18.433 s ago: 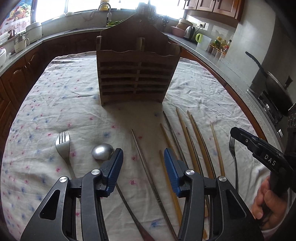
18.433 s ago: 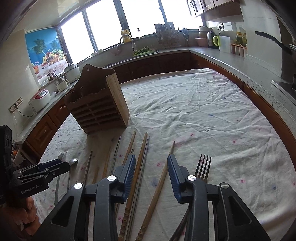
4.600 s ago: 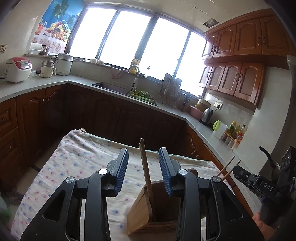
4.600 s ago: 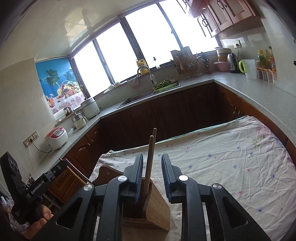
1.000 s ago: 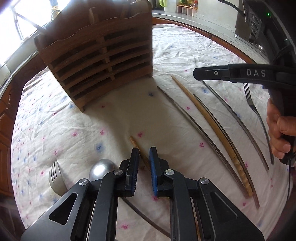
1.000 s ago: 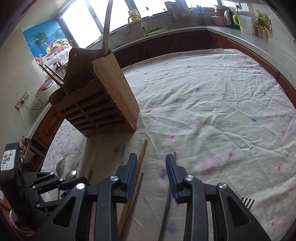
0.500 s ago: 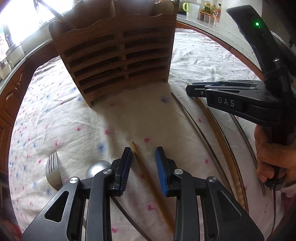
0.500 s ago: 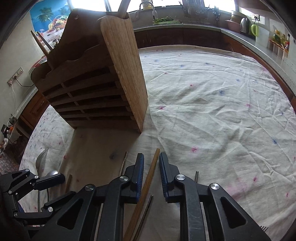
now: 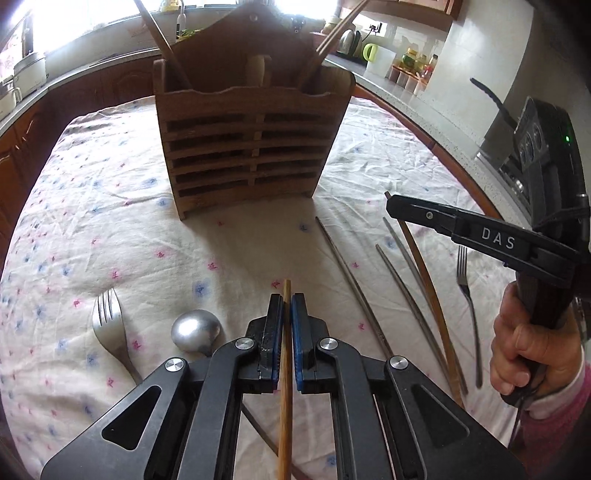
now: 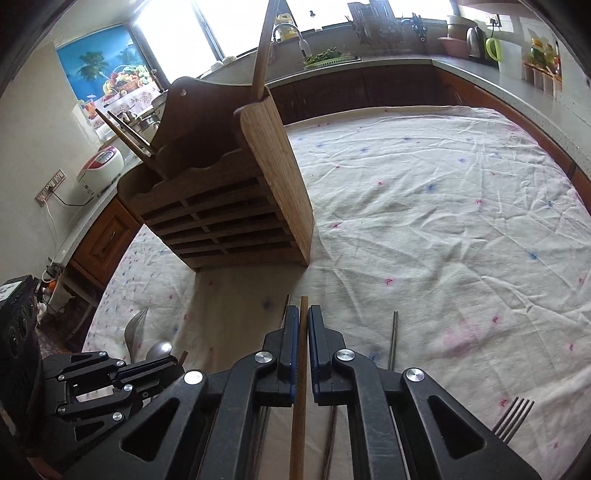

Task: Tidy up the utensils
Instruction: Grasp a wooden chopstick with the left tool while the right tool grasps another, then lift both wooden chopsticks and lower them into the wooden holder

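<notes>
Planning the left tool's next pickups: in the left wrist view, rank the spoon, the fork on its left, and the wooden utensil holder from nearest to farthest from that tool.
1. Spoon: just left of the left tool, bowl down on the cloth.
2. Fork: farther left, beyond the spoon.
3. Wooden utensil holder: straight ahead, standing far up the table.

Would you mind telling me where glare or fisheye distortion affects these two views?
Left wrist view: the window behind the wooden utensil holder is blown out, leaving the holder's front in shade; the straight metal chopsticks appear bowed. Right wrist view: the window also glares white, the tablecloth edge curves, and corners vignette dark.
</notes>
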`<state>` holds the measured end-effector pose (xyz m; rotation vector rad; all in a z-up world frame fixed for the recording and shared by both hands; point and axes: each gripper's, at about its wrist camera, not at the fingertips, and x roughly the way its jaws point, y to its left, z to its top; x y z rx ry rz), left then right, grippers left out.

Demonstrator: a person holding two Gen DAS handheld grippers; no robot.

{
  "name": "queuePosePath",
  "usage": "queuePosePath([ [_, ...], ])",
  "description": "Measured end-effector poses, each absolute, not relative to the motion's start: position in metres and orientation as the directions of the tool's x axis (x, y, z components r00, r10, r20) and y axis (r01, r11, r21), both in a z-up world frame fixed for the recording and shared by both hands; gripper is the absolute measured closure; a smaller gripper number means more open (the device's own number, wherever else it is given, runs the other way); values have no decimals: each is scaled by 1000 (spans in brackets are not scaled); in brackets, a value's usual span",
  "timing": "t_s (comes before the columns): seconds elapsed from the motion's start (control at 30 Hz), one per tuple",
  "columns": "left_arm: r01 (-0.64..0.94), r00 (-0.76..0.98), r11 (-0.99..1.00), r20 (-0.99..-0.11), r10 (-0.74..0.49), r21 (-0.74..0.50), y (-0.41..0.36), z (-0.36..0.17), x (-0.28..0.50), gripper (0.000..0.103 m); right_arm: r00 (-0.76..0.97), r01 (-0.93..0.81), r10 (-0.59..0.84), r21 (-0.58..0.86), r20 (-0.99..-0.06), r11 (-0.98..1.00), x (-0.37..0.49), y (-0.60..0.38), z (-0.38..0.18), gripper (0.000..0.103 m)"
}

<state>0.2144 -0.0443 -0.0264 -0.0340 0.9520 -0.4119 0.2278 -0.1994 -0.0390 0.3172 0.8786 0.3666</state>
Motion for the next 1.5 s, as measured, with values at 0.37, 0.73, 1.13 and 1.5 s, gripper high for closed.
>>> queuePosePath([
  [0.37, 329, 619, 895, -647, -444, -300, -7, 39, 172, 99, 698, -235, 461, 433, -548, 870, 175, -214, 32, 98],
  [0.73, 339, 693, 881, -546, -471, -330, 19, 79, 138, 99, 773, -283, 449, 390, -448, 876, 141, -216, 81, 98],
  [1.13, 313, 757, 892, -481, -442, -326, 38, 101, 132, 99, 817, -275, 422, 377, -393, 884, 134, -226, 104, 98],
  [1.5, 308, 785, 895, -445, -431, -324, 41, 112, 136, 99, 826, -269, 416, 383, -379, 883, 137, -231, 107, 98],
])
